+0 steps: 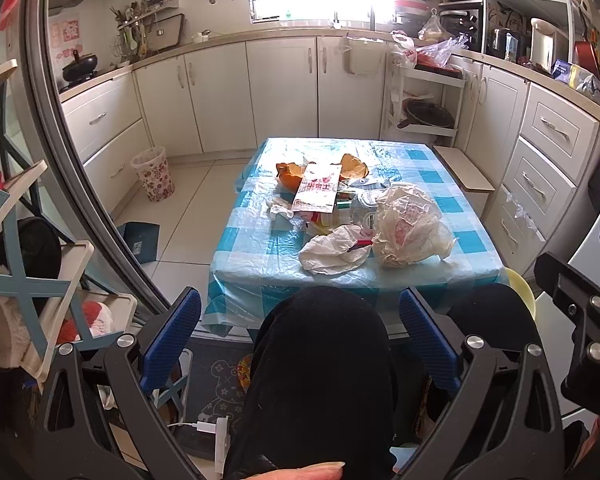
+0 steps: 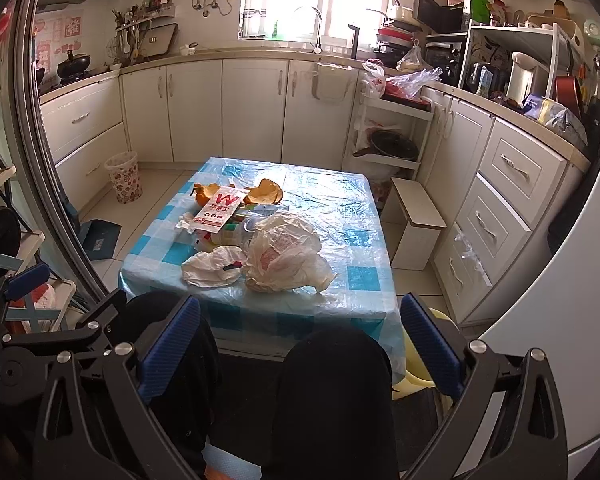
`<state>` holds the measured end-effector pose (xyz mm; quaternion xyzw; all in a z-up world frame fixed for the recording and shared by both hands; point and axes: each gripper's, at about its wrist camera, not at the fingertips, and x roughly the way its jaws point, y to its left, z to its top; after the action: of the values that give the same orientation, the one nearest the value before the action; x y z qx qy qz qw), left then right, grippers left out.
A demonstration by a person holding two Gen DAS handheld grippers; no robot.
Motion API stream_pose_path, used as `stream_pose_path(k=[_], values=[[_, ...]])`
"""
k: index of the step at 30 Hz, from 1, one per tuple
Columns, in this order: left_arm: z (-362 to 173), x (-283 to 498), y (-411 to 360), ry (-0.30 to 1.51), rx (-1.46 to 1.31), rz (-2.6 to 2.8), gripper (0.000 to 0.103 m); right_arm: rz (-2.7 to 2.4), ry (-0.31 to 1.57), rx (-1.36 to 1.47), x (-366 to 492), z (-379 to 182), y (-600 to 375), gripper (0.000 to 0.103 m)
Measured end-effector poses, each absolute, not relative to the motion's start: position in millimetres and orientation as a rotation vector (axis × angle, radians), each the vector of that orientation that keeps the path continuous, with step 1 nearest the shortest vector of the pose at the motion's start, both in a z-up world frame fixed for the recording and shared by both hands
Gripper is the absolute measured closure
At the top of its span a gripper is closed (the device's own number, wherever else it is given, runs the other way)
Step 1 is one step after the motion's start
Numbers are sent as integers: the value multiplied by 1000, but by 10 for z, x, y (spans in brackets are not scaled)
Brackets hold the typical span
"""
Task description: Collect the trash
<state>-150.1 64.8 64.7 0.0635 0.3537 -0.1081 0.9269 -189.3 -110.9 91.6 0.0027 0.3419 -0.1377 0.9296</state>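
Note:
A heap of trash lies on the low table (image 1: 260, 240) (image 2: 360, 248) with a blue checked cloth: a crumpled plastic bag (image 1: 410, 230) (image 2: 288, 258), a white wrapper (image 1: 332, 254) (image 2: 212, 266), a red-and-white paper packet (image 1: 316, 192) (image 2: 218, 212), orange peels (image 1: 354, 166) (image 2: 266, 194) and a squashed bottle (image 1: 364, 206). My left gripper (image 1: 300, 344) is open, well short of the table, above a person's dark-clad knees. My right gripper (image 2: 300, 344) is open too, at the same distance. Neither holds anything.
A patterned waste basket (image 1: 154, 174) (image 2: 124, 176) stands on the floor left of the table by the cabinets. A small white stool (image 2: 416, 224) sits right of the table. A dustpan (image 1: 140, 240) lies on the floor. Shelving crowds the left; drawers line the right.

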Motion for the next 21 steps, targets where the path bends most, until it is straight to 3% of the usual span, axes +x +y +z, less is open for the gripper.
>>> stream_pose_path(k=[21], values=[[653, -1519, 629, 723, 136, -222, 8, -286, 704, 20, -1917, 920, -1153, 7]])
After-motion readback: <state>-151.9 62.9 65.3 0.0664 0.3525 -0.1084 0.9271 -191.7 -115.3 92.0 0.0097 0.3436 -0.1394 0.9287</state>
